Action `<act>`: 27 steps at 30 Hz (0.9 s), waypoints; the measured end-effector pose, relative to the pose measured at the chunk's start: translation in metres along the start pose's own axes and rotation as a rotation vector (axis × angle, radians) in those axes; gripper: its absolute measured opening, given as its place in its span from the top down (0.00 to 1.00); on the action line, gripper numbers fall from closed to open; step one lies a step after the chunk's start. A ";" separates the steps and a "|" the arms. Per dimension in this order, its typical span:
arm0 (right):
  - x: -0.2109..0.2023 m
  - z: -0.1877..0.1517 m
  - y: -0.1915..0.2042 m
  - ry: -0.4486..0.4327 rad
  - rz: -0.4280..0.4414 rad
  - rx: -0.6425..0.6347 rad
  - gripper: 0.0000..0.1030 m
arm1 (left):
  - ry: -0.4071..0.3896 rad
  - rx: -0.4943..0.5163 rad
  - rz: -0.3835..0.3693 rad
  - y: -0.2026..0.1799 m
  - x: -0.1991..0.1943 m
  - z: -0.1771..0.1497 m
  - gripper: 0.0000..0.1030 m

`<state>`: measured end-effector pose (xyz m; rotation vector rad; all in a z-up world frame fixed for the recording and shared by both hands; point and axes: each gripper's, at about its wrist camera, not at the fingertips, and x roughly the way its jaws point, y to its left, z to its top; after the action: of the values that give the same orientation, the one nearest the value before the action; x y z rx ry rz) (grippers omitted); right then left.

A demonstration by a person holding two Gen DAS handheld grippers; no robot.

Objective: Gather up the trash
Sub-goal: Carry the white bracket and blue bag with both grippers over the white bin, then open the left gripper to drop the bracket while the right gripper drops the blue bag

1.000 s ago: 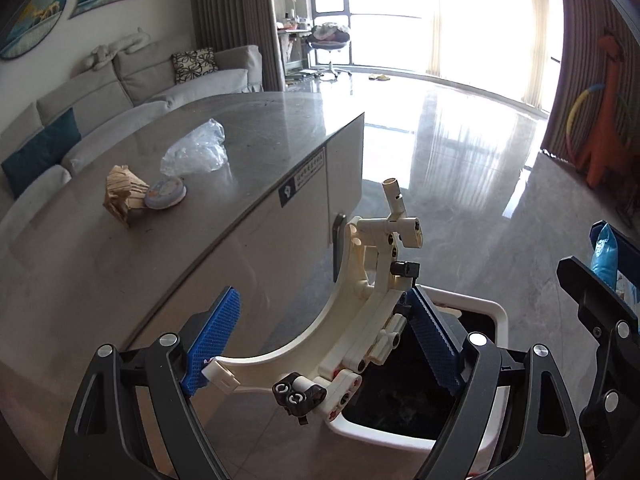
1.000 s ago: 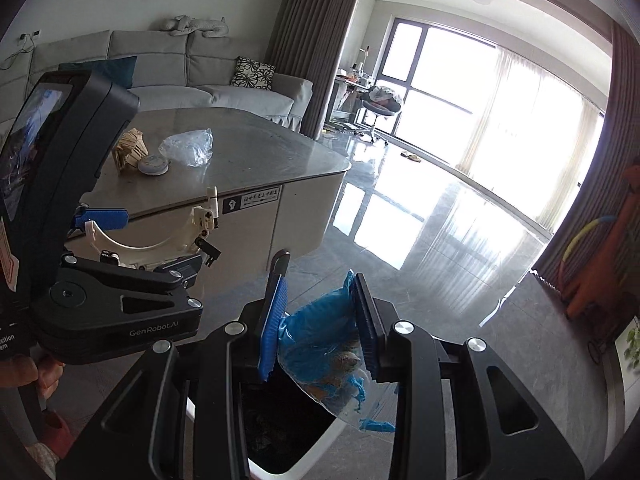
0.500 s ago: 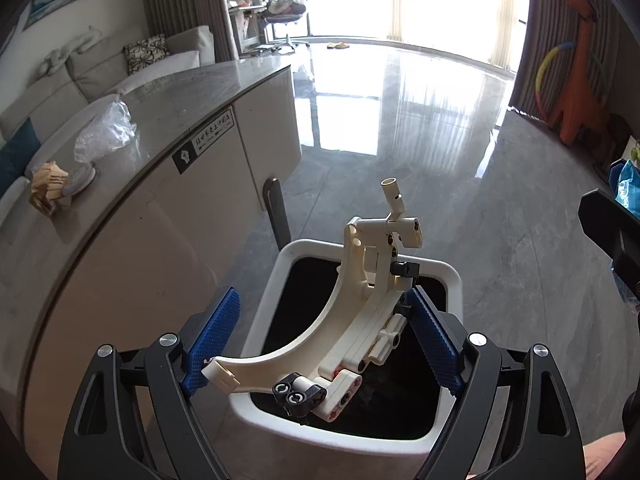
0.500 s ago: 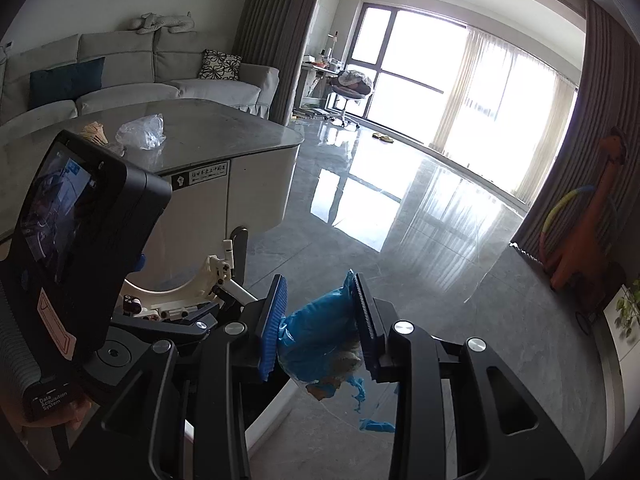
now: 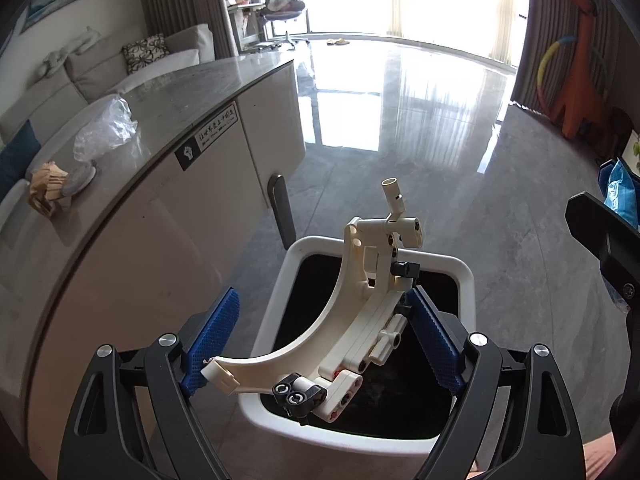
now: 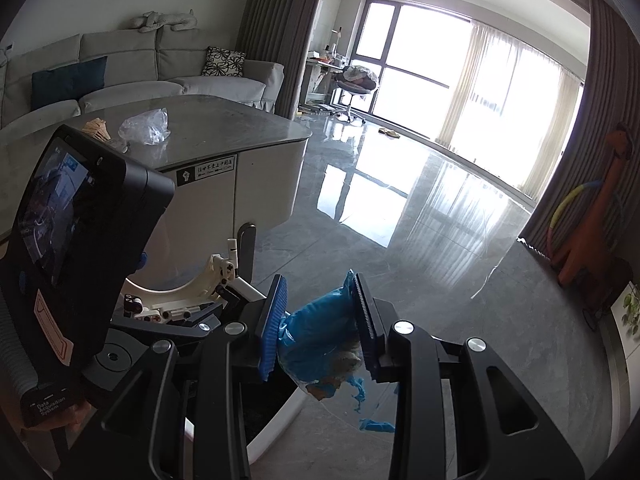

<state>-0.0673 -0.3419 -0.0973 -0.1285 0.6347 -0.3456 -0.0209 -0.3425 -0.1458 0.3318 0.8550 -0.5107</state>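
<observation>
My left gripper (image 5: 324, 340) is shut on a white curved toy-brick piece (image 5: 360, 300) that spans its blue pads. It hangs over the mouth of a white bin (image 5: 276, 300) with a black liner. My right gripper (image 6: 320, 322) is shut on a crumpled blue plastic bag (image 6: 316, 336), just right of the bin's rim (image 6: 276, 428). The bag's clear lower part with blue scraps dangles below the pads. In the right wrist view the left gripper's black body (image 6: 80, 240) fills the left side, with the toy piece (image 6: 188, 292) ahead of it. The blue bag (image 5: 620, 192) peeks in at the left wrist view's right edge.
A rounded grey-topped counter (image 5: 180, 92) stands left of the bin, carrying a clear plastic bag (image 5: 106, 128), crumpled brown paper (image 5: 46, 188) and a small round lid (image 5: 80, 176). A sofa (image 6: 168, 68) lies behind. An orange dinosaur toy (image 5: 580, 76) stands by the curtain across the glossy floor.
The left gripper swung away from the counter and came down over the bin, still gripping the toy piece. The right gripper drifted closer to the bin with the blue bag.
</observation>
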 end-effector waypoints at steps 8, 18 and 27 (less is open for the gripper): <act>0.002 0.003 -0.003 0.006 0.004 -0.004 0.66 | 0.008 0.020 -0.004 -0.003 0.001 -0.001 0.08; 0.001 0.006 0.001 0.001 0.012 -0.012 0.66 | -0.032 0.018 0.019 0.004 -0.013 0.004 0.07; 0.011 0.007 0.011 -0.003 0.033 -0.007 0.66 | -0.050 -0.014 0.072 0.032 -0.022 0.001 0.06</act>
<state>-0.0517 -0.3359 -0.1006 -0.1249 0.6343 -0.3118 -0.0149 -0.3093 -0.1255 0.3347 0.7946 -0.4448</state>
